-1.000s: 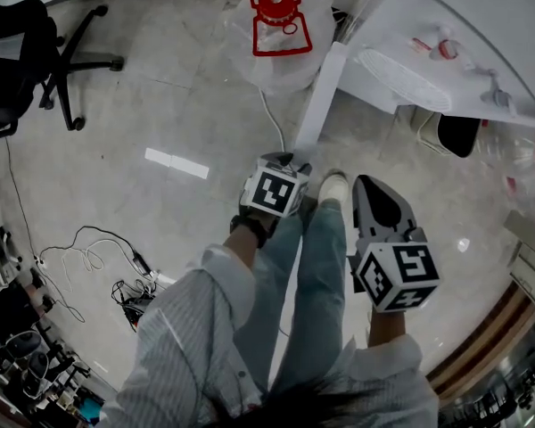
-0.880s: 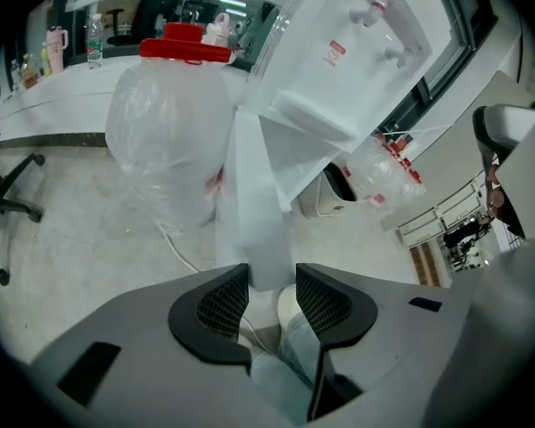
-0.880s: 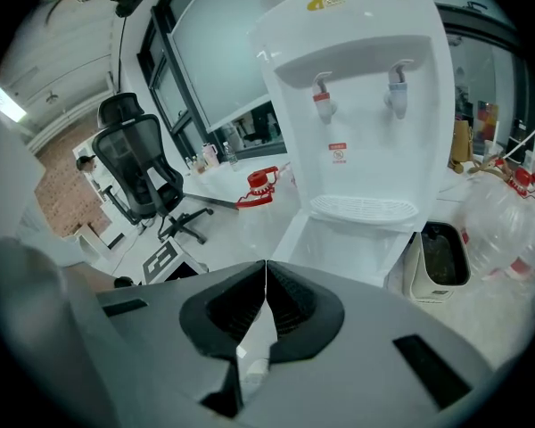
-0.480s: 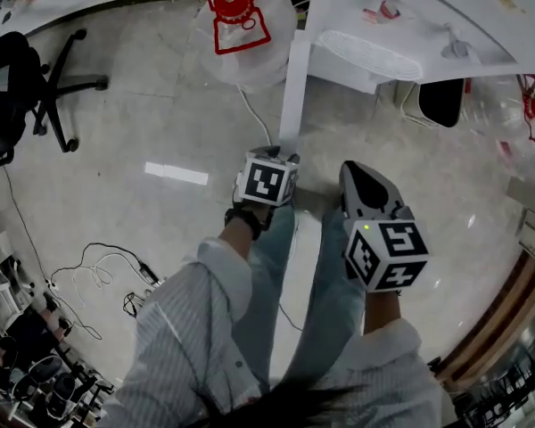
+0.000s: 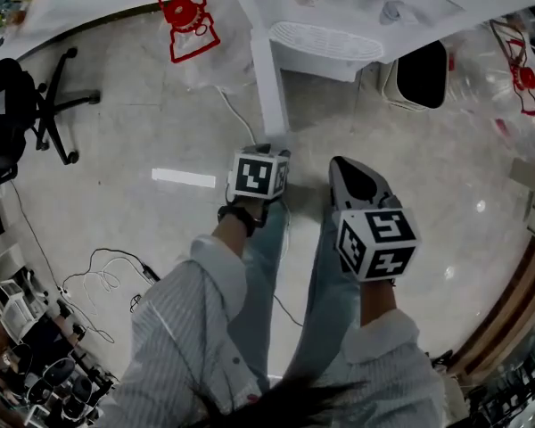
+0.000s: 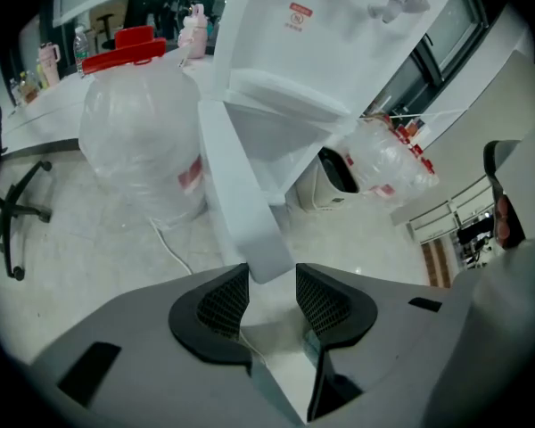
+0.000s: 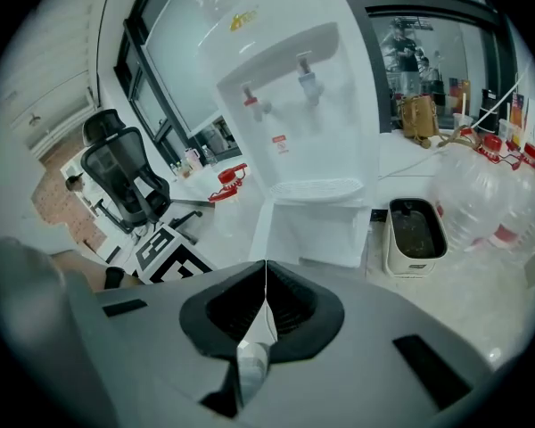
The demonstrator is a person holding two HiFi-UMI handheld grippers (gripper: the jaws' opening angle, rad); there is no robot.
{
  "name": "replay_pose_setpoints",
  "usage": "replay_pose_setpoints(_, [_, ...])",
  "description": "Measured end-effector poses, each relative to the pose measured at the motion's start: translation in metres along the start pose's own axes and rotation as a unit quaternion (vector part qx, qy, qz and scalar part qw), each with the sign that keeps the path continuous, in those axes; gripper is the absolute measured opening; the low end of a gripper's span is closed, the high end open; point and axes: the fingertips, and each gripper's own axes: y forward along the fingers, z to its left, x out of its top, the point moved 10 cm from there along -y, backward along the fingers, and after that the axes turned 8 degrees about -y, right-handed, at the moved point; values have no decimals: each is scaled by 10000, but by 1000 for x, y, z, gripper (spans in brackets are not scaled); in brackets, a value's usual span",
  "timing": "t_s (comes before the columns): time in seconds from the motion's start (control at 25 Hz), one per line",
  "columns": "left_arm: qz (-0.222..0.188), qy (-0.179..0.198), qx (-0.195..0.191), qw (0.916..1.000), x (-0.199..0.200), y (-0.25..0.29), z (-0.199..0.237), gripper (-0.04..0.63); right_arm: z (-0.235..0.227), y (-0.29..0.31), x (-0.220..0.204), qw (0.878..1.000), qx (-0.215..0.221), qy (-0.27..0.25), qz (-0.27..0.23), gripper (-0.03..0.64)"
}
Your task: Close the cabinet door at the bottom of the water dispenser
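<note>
The white water dispenser (image 5: 357,7) stands at the top of the head view, with its drip tray (image 5: 325,38) facing me. Its bottom cabinet door (image 5: 263,78) hangs open and shows edge-on as a white strip running toward me. My left gripper (image 5: 269,150) is at the door's free end. In the left gripper view the door edge (image 6: 242,203) sits between the fingertips of the left gripper (image 6: 269,282), which close on it. My right gripper (image 5: 343,169) is beside it to the right, shut and empty, and points at the dispenser (image 7: 294,105).
A large water bottle with a red cap (image 5: 189,16) stands left of the dispenser, with a power cord (image 5: 227,105) on the floor nearby. A white bin (image 5: 419,74) and empty bottles (image 5: 517,69) are on the right. An office chair (image 5: 27,105) and cables (image 5: 107,266) lie at the left.
The dispenser and door have shifted left and up in the head view. The left gripper has stayed at the door's free end, and the right gripper has drifted slightly left and up.
</note>
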Motion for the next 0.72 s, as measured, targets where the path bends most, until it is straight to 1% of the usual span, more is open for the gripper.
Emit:
replay_pose_setpoints(0.2, [-111, -318, 145, 9993, 8, 12, -30, 161, -35, -16, -6, 9999, 142, 12, 14, 14])
replay_pose_setpoints(0.36, [-151, -493, 285, 9983, 18, 24, -56, 161, -69, -26, -7, 9997, 254, -10, 50, 14])
replay_pose_setpoints(0.52, [-133, -891, 381, 9952, 28, 36, -78, 161, -104, -32, -5, 9993, 373, -27, 74, 14])
replay_pose_setpoints(0.72, [-170, -1034, 436, 9935, 47, 51, -106, 161, -146, -37, 6, 9990, 447, -25, 58, 15])
